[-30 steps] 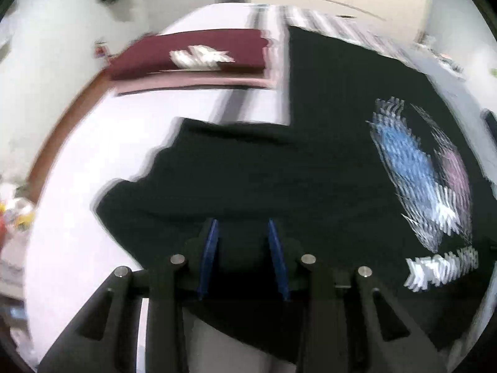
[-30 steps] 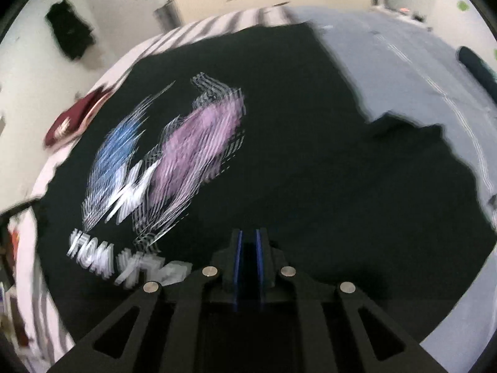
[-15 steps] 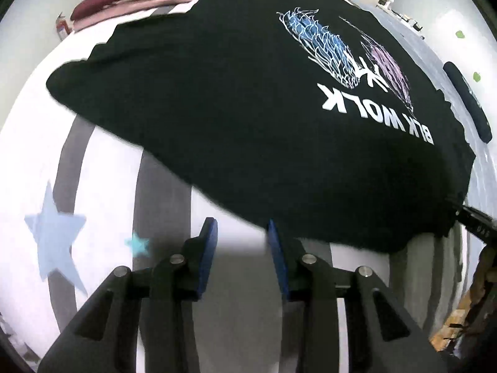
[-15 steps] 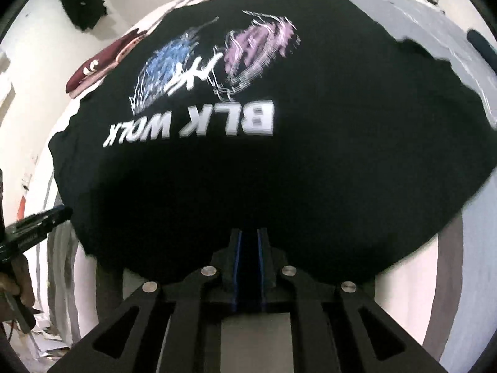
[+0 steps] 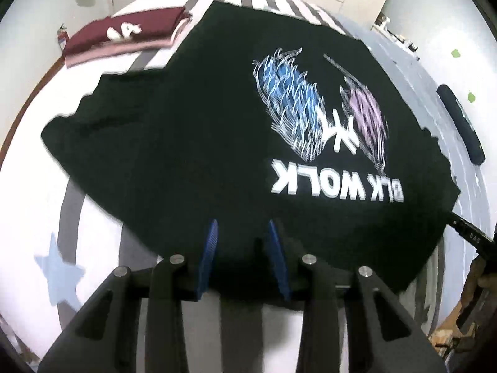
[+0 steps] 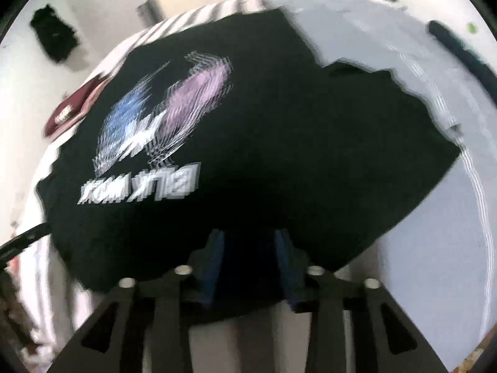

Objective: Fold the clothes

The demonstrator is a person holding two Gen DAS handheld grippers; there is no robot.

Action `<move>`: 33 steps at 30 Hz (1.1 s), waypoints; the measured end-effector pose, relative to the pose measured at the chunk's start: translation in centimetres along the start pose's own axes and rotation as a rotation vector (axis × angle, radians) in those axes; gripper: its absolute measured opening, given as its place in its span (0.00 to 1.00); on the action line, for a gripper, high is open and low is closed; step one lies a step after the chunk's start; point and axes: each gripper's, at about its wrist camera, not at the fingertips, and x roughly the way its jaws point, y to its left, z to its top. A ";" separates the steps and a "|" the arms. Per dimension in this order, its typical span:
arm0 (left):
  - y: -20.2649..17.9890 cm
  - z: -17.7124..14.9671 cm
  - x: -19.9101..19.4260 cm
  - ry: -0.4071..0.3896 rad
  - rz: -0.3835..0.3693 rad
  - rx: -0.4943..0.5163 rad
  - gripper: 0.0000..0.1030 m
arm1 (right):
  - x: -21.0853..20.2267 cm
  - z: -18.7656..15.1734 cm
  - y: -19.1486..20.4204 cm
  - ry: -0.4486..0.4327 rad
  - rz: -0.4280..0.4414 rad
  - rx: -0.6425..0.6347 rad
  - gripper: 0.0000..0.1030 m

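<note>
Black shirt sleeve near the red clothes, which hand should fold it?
Left, probably. The left gripper is open on the side where that sleeve lies, near the maroon pile. The right gripper sits by the other sleeve of the black shirt.

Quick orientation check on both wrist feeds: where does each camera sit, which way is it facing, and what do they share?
Left wrist: sits behind the left gripper, looking forward over the black T-shirt; its open blue-padded fingers show, the right gripper's tip at the right edge.
Right wrist: sits behind the right gripper, fingers apart, facing the same shirt.
Shared: the shirt's print, folded maroon clothes, striped bedding.
</note>
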 end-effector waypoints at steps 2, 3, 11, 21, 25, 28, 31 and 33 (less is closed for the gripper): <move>-0.8 1.1 0.3 -0.018 0.004 -0.003 0.38 | 0.6 1.6 -3.0 -0.035 -0.054 0.039 0.33; -1.3 1.7 0.4 -0.030 0.006 -0.005 0.44 | 1.0 2.3 -4.5 -0.047 -0.080 0.060 0.34; -5.8 5.1 2.2 -0.081 0.022 -0.002 0.60 | 3.9 6.4 -14.3 -0.116 -0.225 0.183 0.41; -9.8 6.3 3.5 -0.072 0.029 0.056 0.61 | 4.6 5.5 -21.5 -0.118 -0.274 0.353 0.53; -10.2 6.4 3.5 -0.070 0.030 0.058 0.61 | 5.2 5.2 -22.7 -0.097 -0.198 0.401 0.53; -10.0 6.3 3.2 -0.077 0.034 0.057 0.61 | 5.8 5.4 -22.5 -0.083 -0.152 0.395 0.47; -9.4 6.0 2.9 -0.080 0.040 0.052 0.61 | 6.2 5.5 -22.5 -0.086 -0.130 0.408 0.38; -8.6 5.7 2.8 -0.079 0.042 0.045 0.61 | 6.1 5.7 -22.8 -0.091 -0.123 0.429 0.23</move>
